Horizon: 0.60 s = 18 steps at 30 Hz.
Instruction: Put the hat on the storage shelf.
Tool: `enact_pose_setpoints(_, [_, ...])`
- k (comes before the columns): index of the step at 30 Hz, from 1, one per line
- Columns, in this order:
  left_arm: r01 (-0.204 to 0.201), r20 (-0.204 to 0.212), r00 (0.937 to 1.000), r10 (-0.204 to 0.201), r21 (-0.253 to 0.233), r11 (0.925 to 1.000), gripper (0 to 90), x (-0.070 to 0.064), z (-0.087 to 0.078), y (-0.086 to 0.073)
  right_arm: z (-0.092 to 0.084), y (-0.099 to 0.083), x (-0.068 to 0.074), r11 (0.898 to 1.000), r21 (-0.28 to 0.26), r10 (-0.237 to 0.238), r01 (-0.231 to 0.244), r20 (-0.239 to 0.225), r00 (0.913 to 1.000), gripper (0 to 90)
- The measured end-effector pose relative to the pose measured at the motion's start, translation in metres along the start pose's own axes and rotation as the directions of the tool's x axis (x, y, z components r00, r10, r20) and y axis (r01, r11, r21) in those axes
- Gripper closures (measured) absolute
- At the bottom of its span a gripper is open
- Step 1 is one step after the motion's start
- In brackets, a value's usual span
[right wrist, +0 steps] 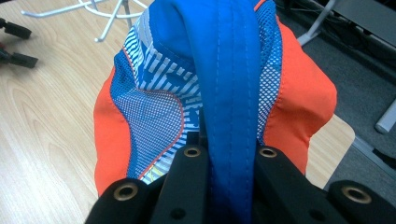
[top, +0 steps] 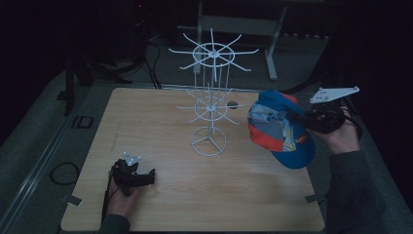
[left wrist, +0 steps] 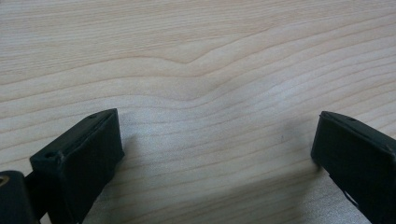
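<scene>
- High view: right gripper [top: 298, 118] holds a blue-and-orange cap [top: 278, 127] up above the right edge of the tabletop [top: 160, 131], to the right of the white wire rack [top: 210, 85] and apart from it.
- Right gripper view: the fingers [right wrist: 189, 179] are pinched on a narrow blue band of the cap [right wrist: 212, 93]; the crown hangs beyond them, free.
- Left gripper [top: 144, 177] rests on the tabletop near the front left, well apart from the rack; left gripper view shows its fingers [left wrist: 84, 156] spread over bare wood, nothing between them.
- Risk: the grip is on thin fabric only, so a jerk could let the band slide out and drop the cap.
- Risk: the rack looks light and nothing steadies it; a cap snagging an arm tip could tip or turn it.
- Risk: the loose crown may sag and miss the hook.
</scene>
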State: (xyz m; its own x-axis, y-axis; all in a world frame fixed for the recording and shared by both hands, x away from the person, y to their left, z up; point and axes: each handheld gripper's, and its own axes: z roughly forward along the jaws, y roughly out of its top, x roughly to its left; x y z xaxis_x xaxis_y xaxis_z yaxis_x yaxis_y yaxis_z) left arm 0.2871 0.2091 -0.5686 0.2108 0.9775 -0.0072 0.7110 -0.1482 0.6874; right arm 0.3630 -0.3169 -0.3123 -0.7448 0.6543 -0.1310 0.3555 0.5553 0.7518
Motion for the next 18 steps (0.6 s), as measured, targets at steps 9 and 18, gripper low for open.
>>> enact_pose_setpoints(9, [0.000,0.000,1.0000,0.000,0.000,1.0000,2.4,0.000,0.000,0.000,-0.008,0.006,-0.001,0.999,-0.041,-0.007,0.006,-0.019,0.9998,88.4])
enact_pose_setpoints(18, [-0.001,0.000,1.0000,0.001,0.001,1.0000,2.4,0.000,0.000,0.000,-0.018,0.011,-0.002,0.996,-0.084,-0.004,0.001,-0.025,0.9997,88.4])
